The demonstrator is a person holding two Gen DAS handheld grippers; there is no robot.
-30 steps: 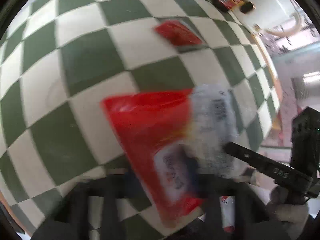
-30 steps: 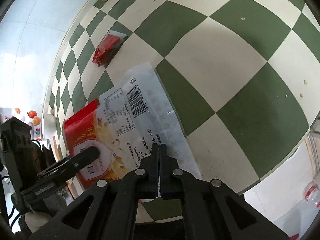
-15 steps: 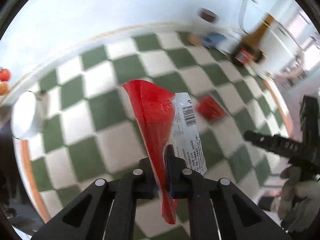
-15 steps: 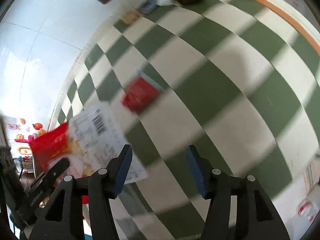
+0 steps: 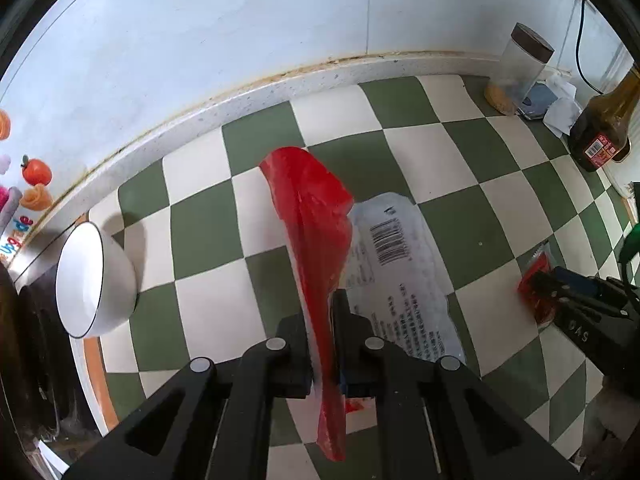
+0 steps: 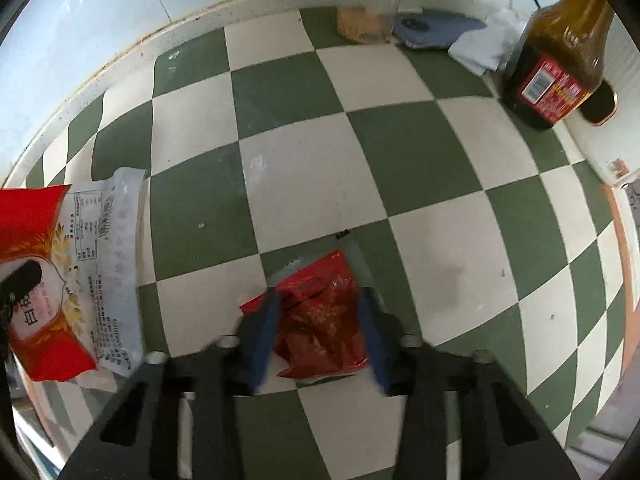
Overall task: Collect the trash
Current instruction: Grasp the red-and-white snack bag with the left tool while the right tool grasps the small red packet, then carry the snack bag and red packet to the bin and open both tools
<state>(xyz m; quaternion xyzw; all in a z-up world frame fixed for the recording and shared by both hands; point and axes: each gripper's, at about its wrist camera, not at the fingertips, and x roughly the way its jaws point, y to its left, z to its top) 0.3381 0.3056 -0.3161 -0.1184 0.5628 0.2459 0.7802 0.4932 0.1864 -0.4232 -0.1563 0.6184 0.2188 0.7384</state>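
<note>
My left gripper (image 5: 324,312) is shut on a large red and white food bag (image 5: 316,232) and holds it up above the green and white checkered counter; the bag also shows at the left of the right wrist view (image 6: 68,276). My right gripper (image 6: 318,320) is open, its blue-padded fingers on either side of a small crumpled red wrapper (image 6: 320,320) that lies on the counter. That wrapper (image 5: 534,288) and the right gripper (image 5: 560,284) show at the right of the left wrist view.
A white bowl (image 5: 94,280) lies tipped at the left by the counter edge. At the back right stand a dark sauce bottle (image 6: 556,60), a clear jar (image 5: 520,68), a blue object (image 6: 432,28) and white paper (image 6: 488,46). A white wall runs behind the counter.
My right gripper let go of the large bag, opened, and moved over to straddle the small red wrapper. My left gripper lifted the large bag off the counter.
</note>
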